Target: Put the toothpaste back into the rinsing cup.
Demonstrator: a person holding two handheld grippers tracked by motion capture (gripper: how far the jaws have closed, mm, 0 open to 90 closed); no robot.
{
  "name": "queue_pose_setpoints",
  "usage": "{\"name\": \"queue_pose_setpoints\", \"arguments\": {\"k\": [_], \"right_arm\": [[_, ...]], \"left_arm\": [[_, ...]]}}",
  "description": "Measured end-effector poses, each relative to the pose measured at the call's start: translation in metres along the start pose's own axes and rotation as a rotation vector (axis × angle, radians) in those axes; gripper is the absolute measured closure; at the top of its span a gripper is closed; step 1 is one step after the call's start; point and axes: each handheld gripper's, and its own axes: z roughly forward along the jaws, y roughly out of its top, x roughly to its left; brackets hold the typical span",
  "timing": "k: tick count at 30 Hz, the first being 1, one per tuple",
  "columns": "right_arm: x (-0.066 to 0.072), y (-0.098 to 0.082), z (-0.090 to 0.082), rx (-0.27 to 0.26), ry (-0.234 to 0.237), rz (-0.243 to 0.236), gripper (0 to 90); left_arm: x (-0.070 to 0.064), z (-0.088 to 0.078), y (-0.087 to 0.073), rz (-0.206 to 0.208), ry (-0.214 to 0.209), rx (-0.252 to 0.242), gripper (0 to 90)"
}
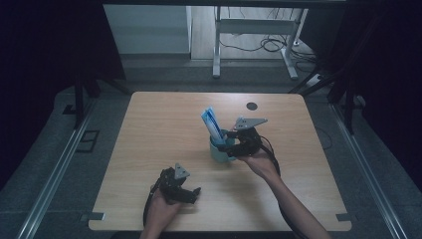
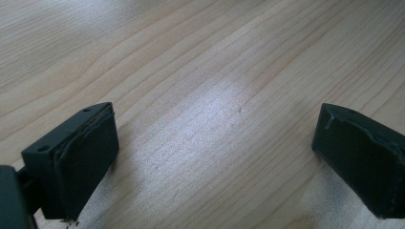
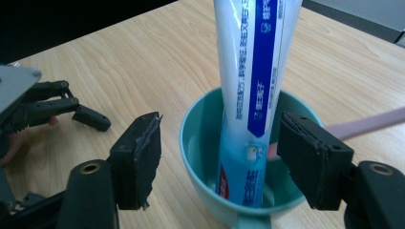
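One toothpaste tube [image 3: 248,95] stood upright in the teal cup [image 3: 200,143], directly ahead of the right gripper [image 3: 219,162], whose spread jaws flanked the cup and apparently touched nothing. Near the table's [image 1: 164,124] front edge, the left gripper [image 2: 212,157] gaped, holding nothing.

The toothpaste tube [image 3: 248,95] runs off the right gripper view's top edge; its small print stays illegible (the foot sits sunk in the teal cup [image 3: 200,138]), a pink handle [image 3: 363,125] cut at right.

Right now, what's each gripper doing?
Left gripper: open, empty, over the table.
Right gripper: open around the tube in the cup, not gripping.
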Motion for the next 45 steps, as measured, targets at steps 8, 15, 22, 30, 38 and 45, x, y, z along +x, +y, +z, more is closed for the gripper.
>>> {"name": "queue_pose_setpoints", "arguments": {"k": [8,15,22,30,38,45], "right_arm": [[0.001,-0.008,-0.007,0.012,0.008,-0.008,27.8],[0.002,-0.014,-0.015,0.013,0.019,-0.007,24.6],[0.005,-0.022,-0.021,0.04,0.016,-0.026,20.4],[0.005,-0.032,-0.028,0.046,0.009,-0.029,19.3],[0.0,-0.042,-0.039,0.044,-0.007,-0.017,17.6],[-0.003,-0.05,-0.048,0.053,-0.028,-0.019,14.9]], "left_arm": [[0.0,0.0,0.0,0.0,0.001,0.001,1.9],[0.0,0.0,0.0,-0.004,0.001,0.001,1.9],[0.0,0.0,0.0,0.001,0.0,0.001,1.9],[0.0,0.0,0.0,0.001,0.001,0.001,1.9],[0.0,0.0,0.0,-0.001,0.001,-0.003,1.9],[0.0,0.0,0.0,-0.001,0.001,-0.003,1.9]]}}
